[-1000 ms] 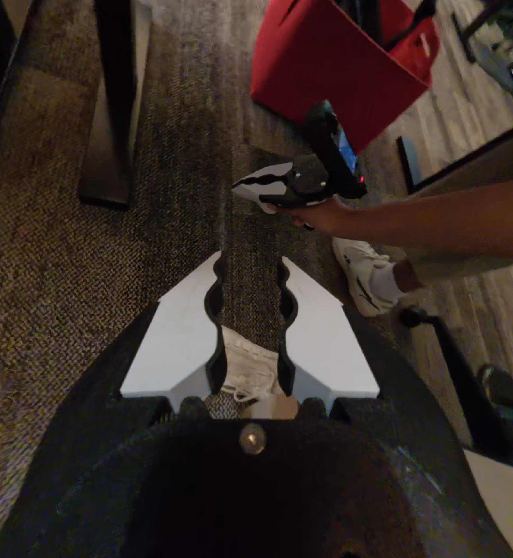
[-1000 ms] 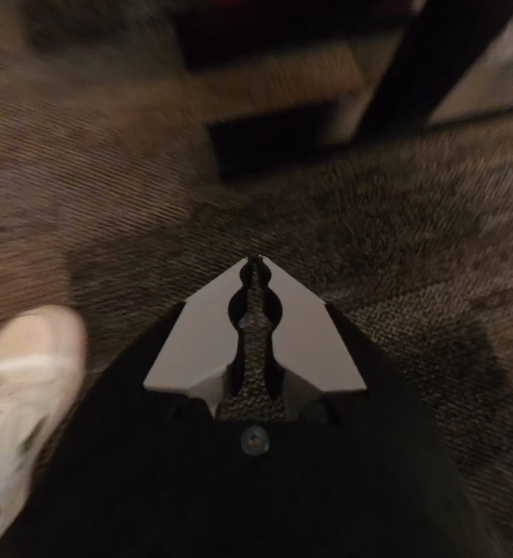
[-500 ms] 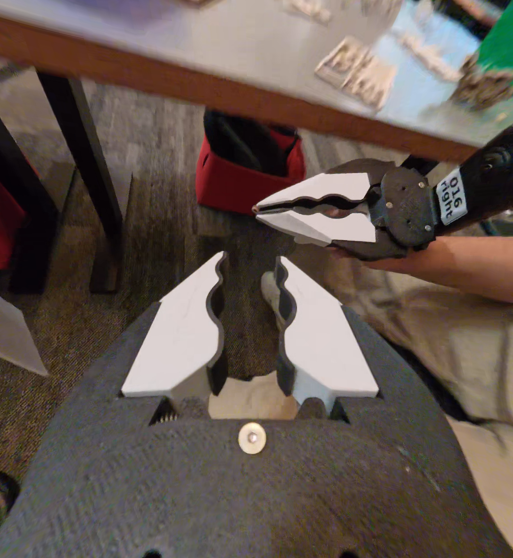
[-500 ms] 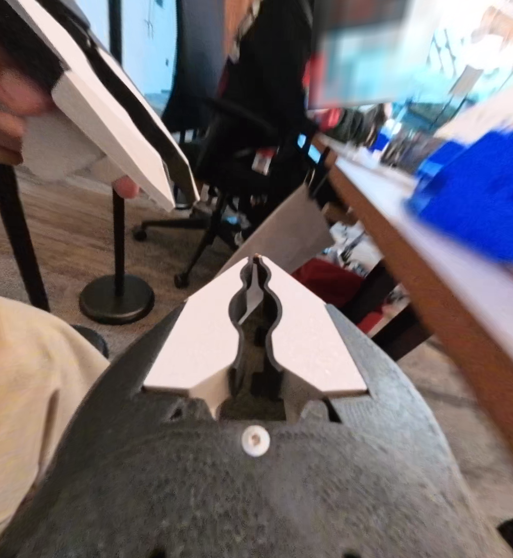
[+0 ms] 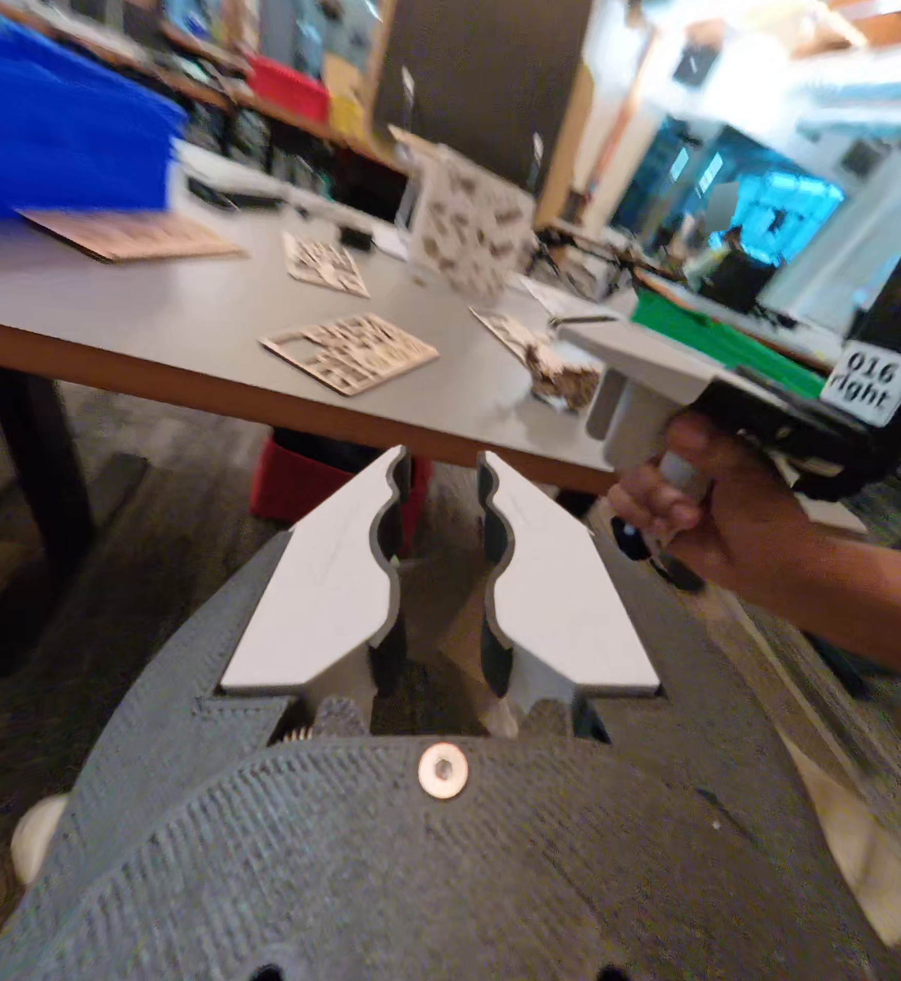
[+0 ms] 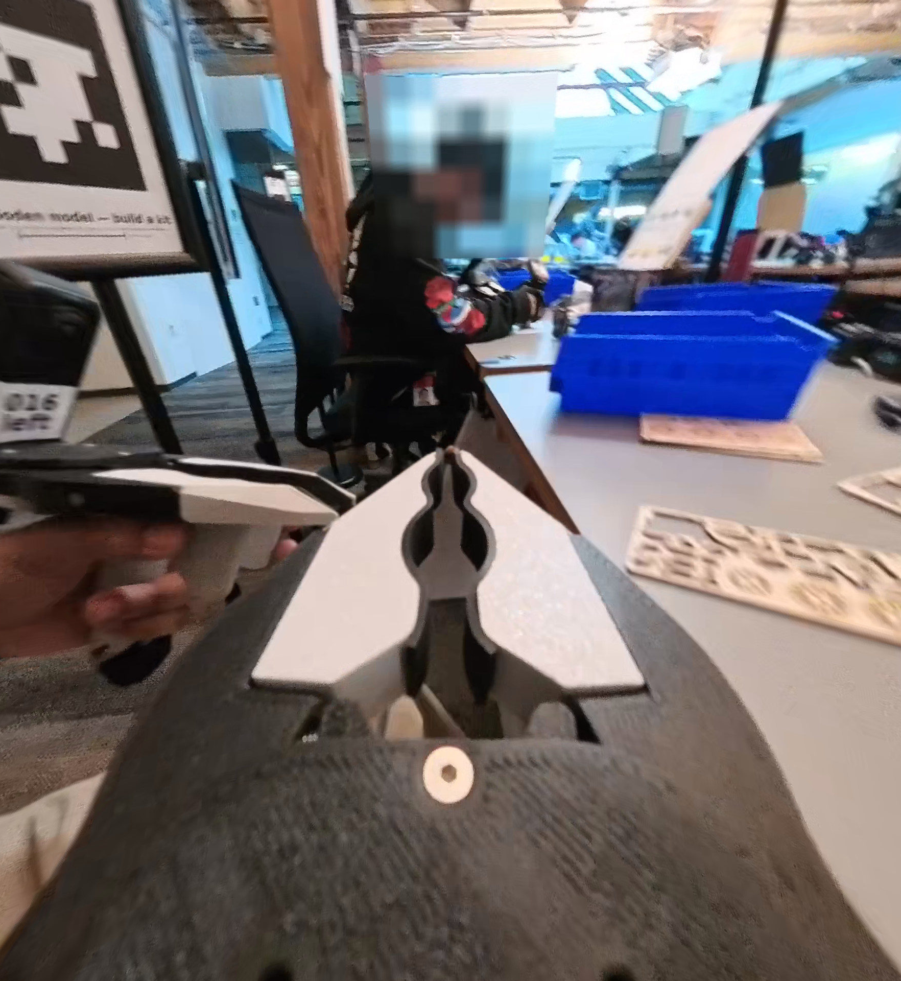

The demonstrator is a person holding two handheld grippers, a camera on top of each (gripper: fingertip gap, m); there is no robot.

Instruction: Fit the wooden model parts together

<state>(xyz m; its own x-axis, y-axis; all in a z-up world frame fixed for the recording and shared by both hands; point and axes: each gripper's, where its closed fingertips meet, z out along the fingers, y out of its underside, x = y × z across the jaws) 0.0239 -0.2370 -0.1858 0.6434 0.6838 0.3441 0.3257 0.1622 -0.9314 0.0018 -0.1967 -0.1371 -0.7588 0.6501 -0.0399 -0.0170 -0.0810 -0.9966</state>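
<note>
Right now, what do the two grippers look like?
Both match: the left gripper and right gripper have a textured dark grey body with a silver bolt, pale grey wedge fingers with wavy dark inner edges, and a white sticker. Bare forearms, no sleeves.

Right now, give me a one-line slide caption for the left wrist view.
Open left gripper below the table edge, wooden sheets ahead, right gripper reaching over the tabletop.

Each gripper has a textured black printed body. Behind the left gripper (image 5: 440, 462) fingers sits a silver screw (image 5: 442, 769). The fingers (image 5: 331, 584) are pale grey wedges with wavy dark inner edges. The right gripper (image 6: 447, 456) looks alike; white paper labels sit on both black housings. Beige trousers (image 6: 8, 870) show beside the right gripper's body.
</note>
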